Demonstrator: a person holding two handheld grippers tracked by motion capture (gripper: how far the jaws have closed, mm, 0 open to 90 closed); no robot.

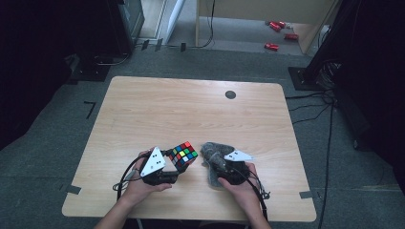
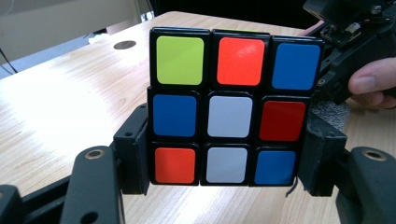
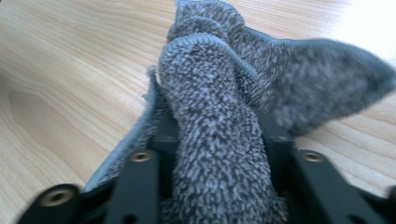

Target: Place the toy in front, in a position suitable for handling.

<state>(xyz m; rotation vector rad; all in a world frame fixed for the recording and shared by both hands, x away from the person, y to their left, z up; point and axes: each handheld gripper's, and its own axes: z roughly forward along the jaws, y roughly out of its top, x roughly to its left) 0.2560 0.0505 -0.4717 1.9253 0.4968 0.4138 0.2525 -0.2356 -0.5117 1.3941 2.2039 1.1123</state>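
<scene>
A: Which step would you say is in hand here?

B: Getting set to wipe the puzzle, by my reading. The left gripper has its fingers clamped on the Rubik's cube, one on each side of its bottom row, and holds it above the counter near the front edge. In the high view the cube sits tilted, just left of the cloth.

A: And the other hand?

B: The right gripper has a fold of the grey microfibre cloth bunched between its fingers. They look drawn in snugly on the pile, so I take it as a grip. The rest of the cloth appears to rest crumpled on the counter, close beside the cube.

A: What does the next move call for?

B: Probably lifting the cloth clear and carrying it across to a cube face, while the left hand keeps the cube steady. The fold is loose, so it could slip or drag.

A: Any containers to report?

B: None on the counter; there is a small dark round disc near the far edge, nothing in it.
</scene>
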